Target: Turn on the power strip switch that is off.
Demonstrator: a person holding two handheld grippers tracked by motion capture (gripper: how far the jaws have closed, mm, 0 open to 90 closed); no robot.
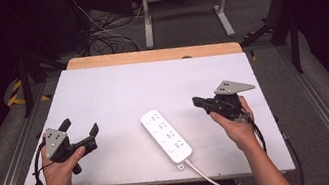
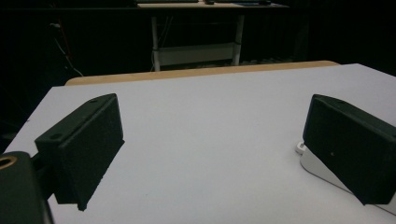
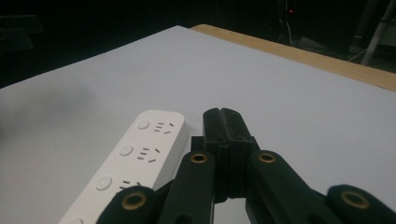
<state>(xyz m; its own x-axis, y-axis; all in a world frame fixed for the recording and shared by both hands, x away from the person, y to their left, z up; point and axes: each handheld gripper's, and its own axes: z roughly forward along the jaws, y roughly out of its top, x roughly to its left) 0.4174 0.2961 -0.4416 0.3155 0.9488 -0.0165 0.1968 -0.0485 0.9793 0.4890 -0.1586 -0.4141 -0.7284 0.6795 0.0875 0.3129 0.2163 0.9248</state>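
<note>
Nearest the front edge of the tabletop [image 1: 101,88] we find the power strip [image 1: 166,135], lying flat, untouched, its cable trailing off that edge. Our left gripper [image 1: 81,132] stands spread wide beside it; our right gripper [image 1: 198,101] is pressed together, empty. Nothing gripped; we judge work barely begun.

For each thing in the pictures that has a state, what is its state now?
Power strip: lies flat on the white table, all sockets empty, cord trailing off the near edge.
Left gripper: open, jaws wide apart, holding nothing.
Right gripper: shut, jaws pressed together, empty, beside the power strip.
</note>
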